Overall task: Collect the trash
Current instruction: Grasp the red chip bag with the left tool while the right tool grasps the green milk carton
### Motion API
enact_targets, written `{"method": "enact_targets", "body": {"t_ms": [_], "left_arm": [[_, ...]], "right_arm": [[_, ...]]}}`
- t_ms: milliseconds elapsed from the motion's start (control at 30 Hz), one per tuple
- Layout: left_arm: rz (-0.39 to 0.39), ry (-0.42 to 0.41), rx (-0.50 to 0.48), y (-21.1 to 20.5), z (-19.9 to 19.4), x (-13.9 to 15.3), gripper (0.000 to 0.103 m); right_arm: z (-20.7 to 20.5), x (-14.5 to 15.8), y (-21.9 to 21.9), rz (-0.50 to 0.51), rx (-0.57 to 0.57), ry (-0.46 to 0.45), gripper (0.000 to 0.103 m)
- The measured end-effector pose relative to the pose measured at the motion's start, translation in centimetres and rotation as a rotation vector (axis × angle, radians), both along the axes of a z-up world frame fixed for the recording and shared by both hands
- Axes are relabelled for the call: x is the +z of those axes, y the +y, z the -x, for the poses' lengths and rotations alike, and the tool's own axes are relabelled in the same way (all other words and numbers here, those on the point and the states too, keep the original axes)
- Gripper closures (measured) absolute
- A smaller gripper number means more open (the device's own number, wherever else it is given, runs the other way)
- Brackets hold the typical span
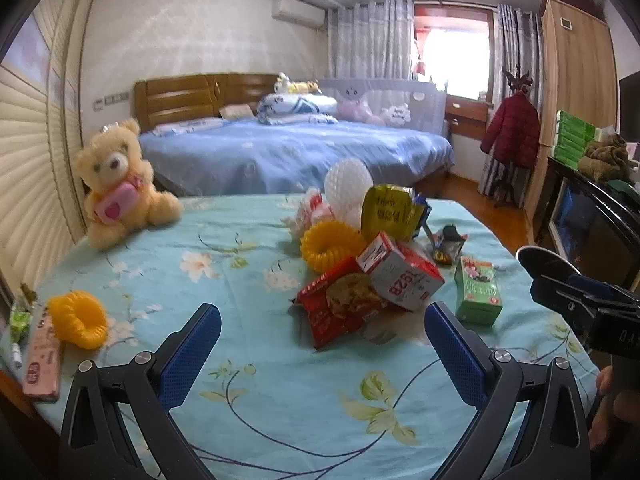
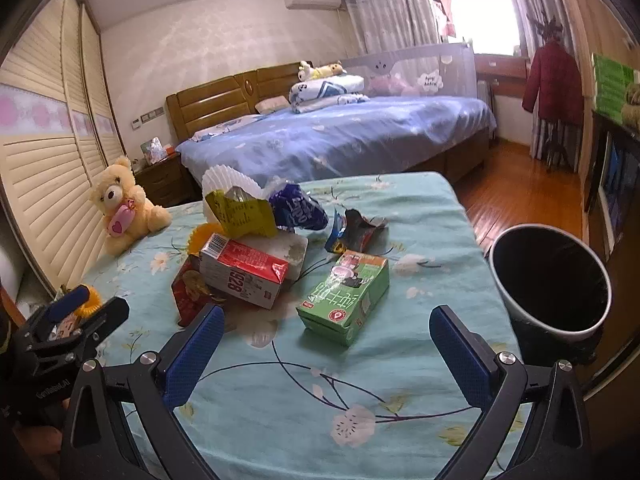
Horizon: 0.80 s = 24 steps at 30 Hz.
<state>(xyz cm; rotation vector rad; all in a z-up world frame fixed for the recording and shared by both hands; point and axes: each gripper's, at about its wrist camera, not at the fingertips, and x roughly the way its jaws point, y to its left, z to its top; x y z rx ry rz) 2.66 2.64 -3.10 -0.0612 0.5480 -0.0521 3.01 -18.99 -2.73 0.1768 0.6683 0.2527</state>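
A pile of trash lies on the floral bedsheet (image 1: pixel 248 360): a red snack wrapper (image 1: pixel 340 304), a red-white 1928 carton (image 1: pixel 400 276) (image 2: pixel 244 272), a green carton (image 1: pixel 478 294) (image 2: pixel 344 296), a yellow packet (image 1: pixel 390 212) (image 2: pixel 240 212), a blue wrapper (image 2: pixel 298 208) and a dark wrapper (image 2: pixel 352 232). My left gripper (image 1: pixel 322 354) is open and empty, just short of the red wrapper. My right gripper (image 2: pixel 326 354) is open and empty, just short of the green carton. A black bin (image 2: pixel 550 280) stands at the bed's right edge.
A teddy bear (image 1: pixel 120 184) sits at the far left by the shuttered wardrobe. Yellow coil rings (image 1: pixel 80 320) (image 1: pixel 330 246) and a pink box (image 1: pixel 42 360) lie on the sheet. A blue bed (image 2: pixel 340 136) stands behind. Wooden floor (image 2: pixel 520 200) is to the right.
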Motion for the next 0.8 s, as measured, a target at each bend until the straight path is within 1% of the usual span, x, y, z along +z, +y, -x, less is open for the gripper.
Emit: {"method": "enact_targets", "body": {"t_ms": [67, 200, 267, 467, 533, 567, 667, 733, 767, 800], "left_arm": [[0.019, 0.026, -0.01, 0.5, -1.0, -0.4, 0.001], [0.021, 0.08, -0.016, 1.4, -3.2, -1.5, 0.003], [0.031, 0.118, -0.023, 1.9, -4.6, -2.3, 0.004], [0.041, 0.202, -0.046, 2.5, -8.6, -3.9, 0.009], [0.052, 0.239, -0.059, 2.5, -9.9, -4.5, 0.019], [0.066, 0.26, -0.075, 2.5, -10.5, -4.8, 0.022], [0.071, 0.286, -0.092, 2.4, -11.5, -5.0, 0.034], [0.068, 0.294, -0.11, 2.3, -12.0, -5.1, 0.049], [0.063, 0.296, -0.118, 2.1, -12.1, -5.1, 0.054], [0.057, 0.296, -0.133, 1.9, -12.2, -5.2, 0.068]], "right_arm": [[-0.5, -0.4, 0.1, -0.002, -0.003, 0.017, 0.0], [-1.7, -1.5, 0.4, -0.011, -0.005, 0.062, 0.001], [-2.5, -2.1, 0.4, -0.015, -0.01, 0.088, 0.002], [-4.5, -3.5, 0.6, -0.023, -0.023, 0.142, 0.002], [-5.4, -4.0, 0.6, -0.034, -0.025, 0.165, 0.002], [-5.7, -4.2, 0.7, -0.04, -0.024, 0.175, 0.004], [-6.7, -4.8, 1.1, -0.033, -0.027, 0.207, 0.009], [-7.1, -5.3, 1.5, -0.024, -0.023, 0.232, 0.014], [-7.3, -5.6, 1.6, -0.023, -0.019, 0.245, 0.019], [-7.3, -5.8, 1.7, -0.018, -0.017, 0.252, 0.027]]}}
